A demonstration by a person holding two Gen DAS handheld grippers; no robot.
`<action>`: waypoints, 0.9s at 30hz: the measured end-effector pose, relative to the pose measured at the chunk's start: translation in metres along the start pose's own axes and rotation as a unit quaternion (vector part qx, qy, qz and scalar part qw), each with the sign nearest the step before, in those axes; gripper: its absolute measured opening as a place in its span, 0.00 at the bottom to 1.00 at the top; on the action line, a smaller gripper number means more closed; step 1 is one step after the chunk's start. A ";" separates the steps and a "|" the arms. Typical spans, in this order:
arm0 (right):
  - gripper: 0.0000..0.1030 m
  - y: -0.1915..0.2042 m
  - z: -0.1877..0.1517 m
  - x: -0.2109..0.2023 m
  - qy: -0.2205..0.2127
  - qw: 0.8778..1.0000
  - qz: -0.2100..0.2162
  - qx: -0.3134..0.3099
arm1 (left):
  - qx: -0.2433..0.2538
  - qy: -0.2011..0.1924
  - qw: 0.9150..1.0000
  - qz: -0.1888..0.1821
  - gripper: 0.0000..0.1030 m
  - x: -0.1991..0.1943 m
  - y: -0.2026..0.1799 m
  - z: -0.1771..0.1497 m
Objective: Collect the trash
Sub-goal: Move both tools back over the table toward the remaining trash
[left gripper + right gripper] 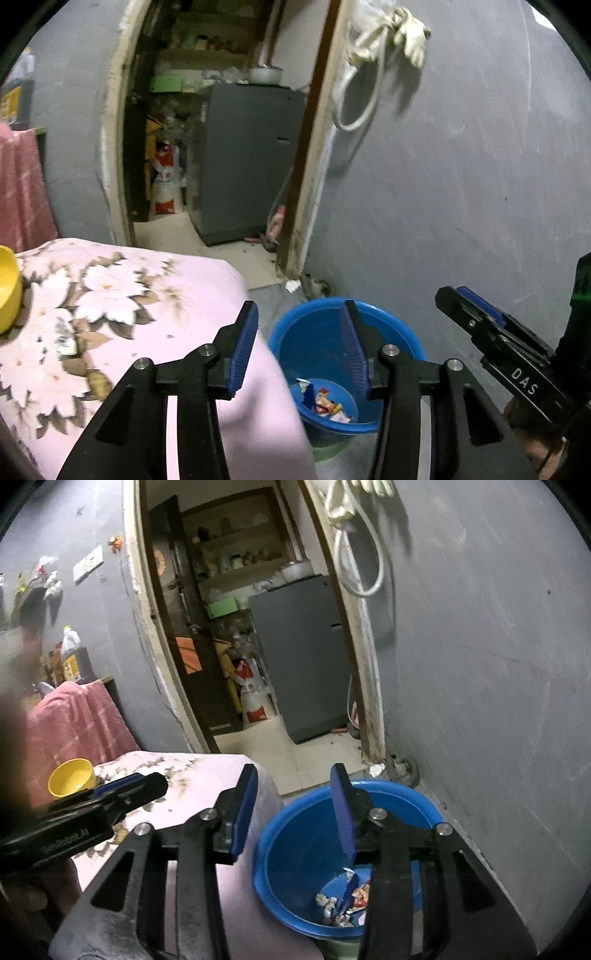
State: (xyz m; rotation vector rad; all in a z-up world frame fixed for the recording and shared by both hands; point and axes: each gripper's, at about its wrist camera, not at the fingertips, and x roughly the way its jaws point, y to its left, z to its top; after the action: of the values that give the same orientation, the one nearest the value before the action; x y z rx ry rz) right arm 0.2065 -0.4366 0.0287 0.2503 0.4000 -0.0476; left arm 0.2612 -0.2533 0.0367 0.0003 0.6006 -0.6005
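Looks like the drop-off step: both the left gripper (pixel 301 345) and the right gripper (pixel 295 808) hang over the round blue plastic bucket (pixel 402 332) with their fingers spread apart and nothing between them, and the crumpled wrappers (pixel 347 901) sit at the bottom of it. My guess is the next move is swinging back to the bed with the pink floral blanket (pixel 110 295) for more, like the small scrap (pixel 66 345) near the yellow plastic bowl (pixel 70 777). Room's tight, since the bucket is wedged between the bed's edge and the grey wall (pixel 461 184), so up and left is the clear way out.
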 end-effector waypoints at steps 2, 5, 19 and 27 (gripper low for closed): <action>0.69 0.012 0.004 -0.006 -0.010 1.000 0.006 -0.008 | -0.006 -0.012 1.000 0.009 0.42 -0.014 0.009 0.003; 0.76 0.028 0.008 -0.013 -0.023 1.000 0.014 -0.017 | -0.015 -0.036 0.999 0.025 0.49 -0.037 0.023 0.005; 1.00 0.112 0.010 -0.041 -0.083 0.993 0.069 -0.058 | -0.063 -0.141 0.983 0.102 0.93 -0.138 0.092 -0.010; 1.00 0.156 0.004 -0.043 -0.103 0.987 0.101 -0.067 | -0.086 -0.187 0.968 0.142 0.98 -0.185 0.129 -0.026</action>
State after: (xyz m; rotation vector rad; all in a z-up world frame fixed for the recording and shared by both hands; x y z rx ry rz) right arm 0.1831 -0.2866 0.0851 0.1493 0.1696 0.1508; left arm 0.1941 -0.0438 0.0914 -0.1837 0.2763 -0.2577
